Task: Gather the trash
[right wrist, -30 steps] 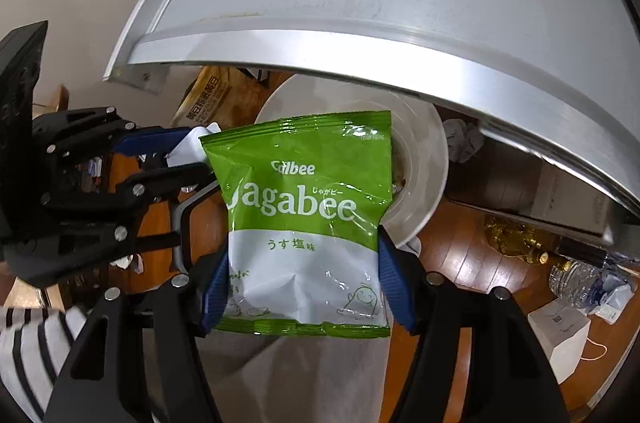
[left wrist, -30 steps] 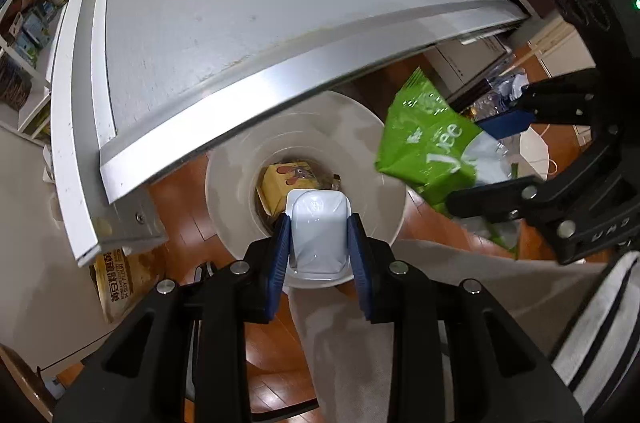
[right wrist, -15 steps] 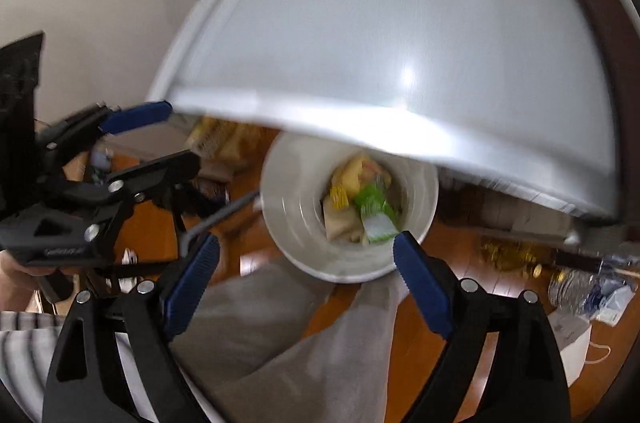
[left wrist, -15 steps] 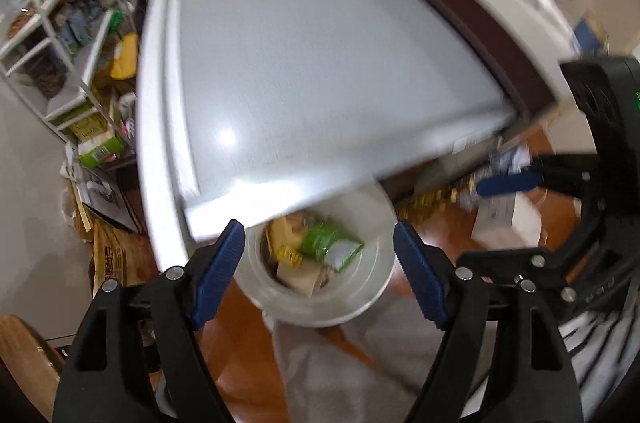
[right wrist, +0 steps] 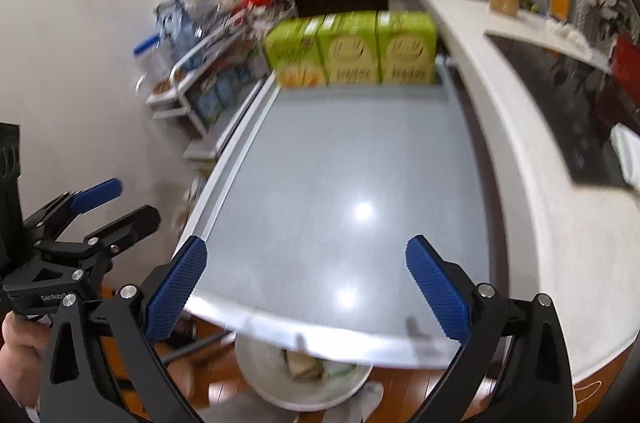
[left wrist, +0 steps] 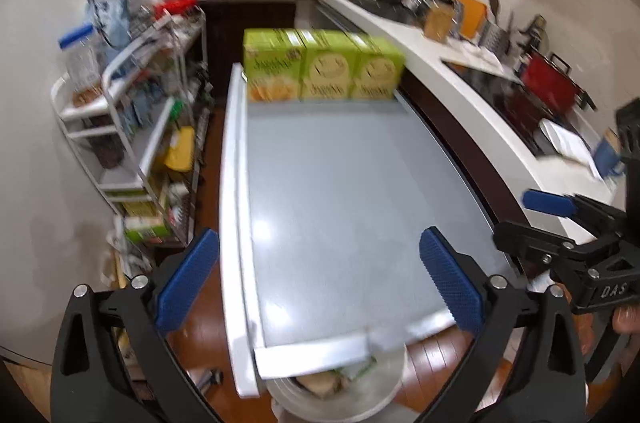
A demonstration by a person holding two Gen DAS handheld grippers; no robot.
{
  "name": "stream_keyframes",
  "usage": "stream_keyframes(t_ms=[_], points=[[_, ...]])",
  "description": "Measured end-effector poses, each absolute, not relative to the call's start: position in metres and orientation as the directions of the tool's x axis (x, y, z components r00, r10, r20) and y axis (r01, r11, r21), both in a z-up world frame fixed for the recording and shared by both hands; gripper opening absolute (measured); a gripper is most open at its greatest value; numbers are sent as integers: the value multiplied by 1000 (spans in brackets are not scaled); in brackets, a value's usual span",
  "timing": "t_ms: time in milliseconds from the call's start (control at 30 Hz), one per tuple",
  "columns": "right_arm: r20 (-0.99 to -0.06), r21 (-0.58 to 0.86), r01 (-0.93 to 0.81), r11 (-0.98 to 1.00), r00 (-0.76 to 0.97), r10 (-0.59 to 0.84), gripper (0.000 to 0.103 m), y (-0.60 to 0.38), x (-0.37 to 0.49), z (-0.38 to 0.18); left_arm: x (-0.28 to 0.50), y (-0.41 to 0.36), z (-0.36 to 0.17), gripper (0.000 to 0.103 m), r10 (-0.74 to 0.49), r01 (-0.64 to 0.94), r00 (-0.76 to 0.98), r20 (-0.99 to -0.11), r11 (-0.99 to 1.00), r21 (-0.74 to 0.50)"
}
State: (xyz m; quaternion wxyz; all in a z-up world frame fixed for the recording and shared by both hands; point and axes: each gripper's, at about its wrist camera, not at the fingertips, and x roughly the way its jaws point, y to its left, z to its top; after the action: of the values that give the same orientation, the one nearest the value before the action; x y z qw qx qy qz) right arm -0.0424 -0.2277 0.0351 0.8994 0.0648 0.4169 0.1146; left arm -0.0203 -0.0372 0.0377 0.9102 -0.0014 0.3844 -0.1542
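My left gripper [left wrist: 319, 255] hangs above the near end of a grey table [left wrist: 344, 191], jaws opening wide with nothing between them. My right gripper [right wrist: 306, 251] is beside it over the same table [right wrist: 352, 175], jaws also opening and empty. Each shows in the other's view, the right gripper [left wrist: 528, 223] at the right edge and the left gripper [right wrist: 120, 207] at the left edge. A white round trash bin [left wrist: 360, 407] stands on the floor, half hidden under the table's near edge. In the right wrist view the bin [right wrist: 276, 393] holds a beige piece and green wrapper bits [right wrist: 340, 369].
Three green boxes [left wrist: 324, 71] stand in a row at the table's far end. A white wire rack [left wrist: 132, 127] full of goods stands to the left. A white counter [right wrist: 532, 159] with a black cooktop [right wrist: 576, 103] runs along the right. A hand [right wrist: 16, 347] holds the left gripper.
The left gripper let go of a white container and the right let go of a green snack bag; both landed in the bin. Both grippers opened wide, rose and tilted up over the table.
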Motion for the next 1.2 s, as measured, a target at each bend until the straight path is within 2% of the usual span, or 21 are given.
stream_keyframes(t_ms=[267, 633, 833, 1200], points=[[-668, 173, -114, 978, 716, 201, 98, -233, -26, 48, -7, -33, 46, 101, -228, 221, 722, -654, 971, -95], [-658, 167, -85, 982, 732, 175, 98, -238, -12, 49, 2, -36, 39, 101, -202, 187, 722, -661, 978, -95], [-660, 155, -86, 984, 732, 168, 98, -237, -8, 49, 7, -31, 36, 101, -233, 179, 717, -657, 972, -150], [-663, 145, -102, 984, 728, 173, 98, -234, -3, 49, 14, -33, 38, 101, -220, 179, 719, -660, 975, -131]])
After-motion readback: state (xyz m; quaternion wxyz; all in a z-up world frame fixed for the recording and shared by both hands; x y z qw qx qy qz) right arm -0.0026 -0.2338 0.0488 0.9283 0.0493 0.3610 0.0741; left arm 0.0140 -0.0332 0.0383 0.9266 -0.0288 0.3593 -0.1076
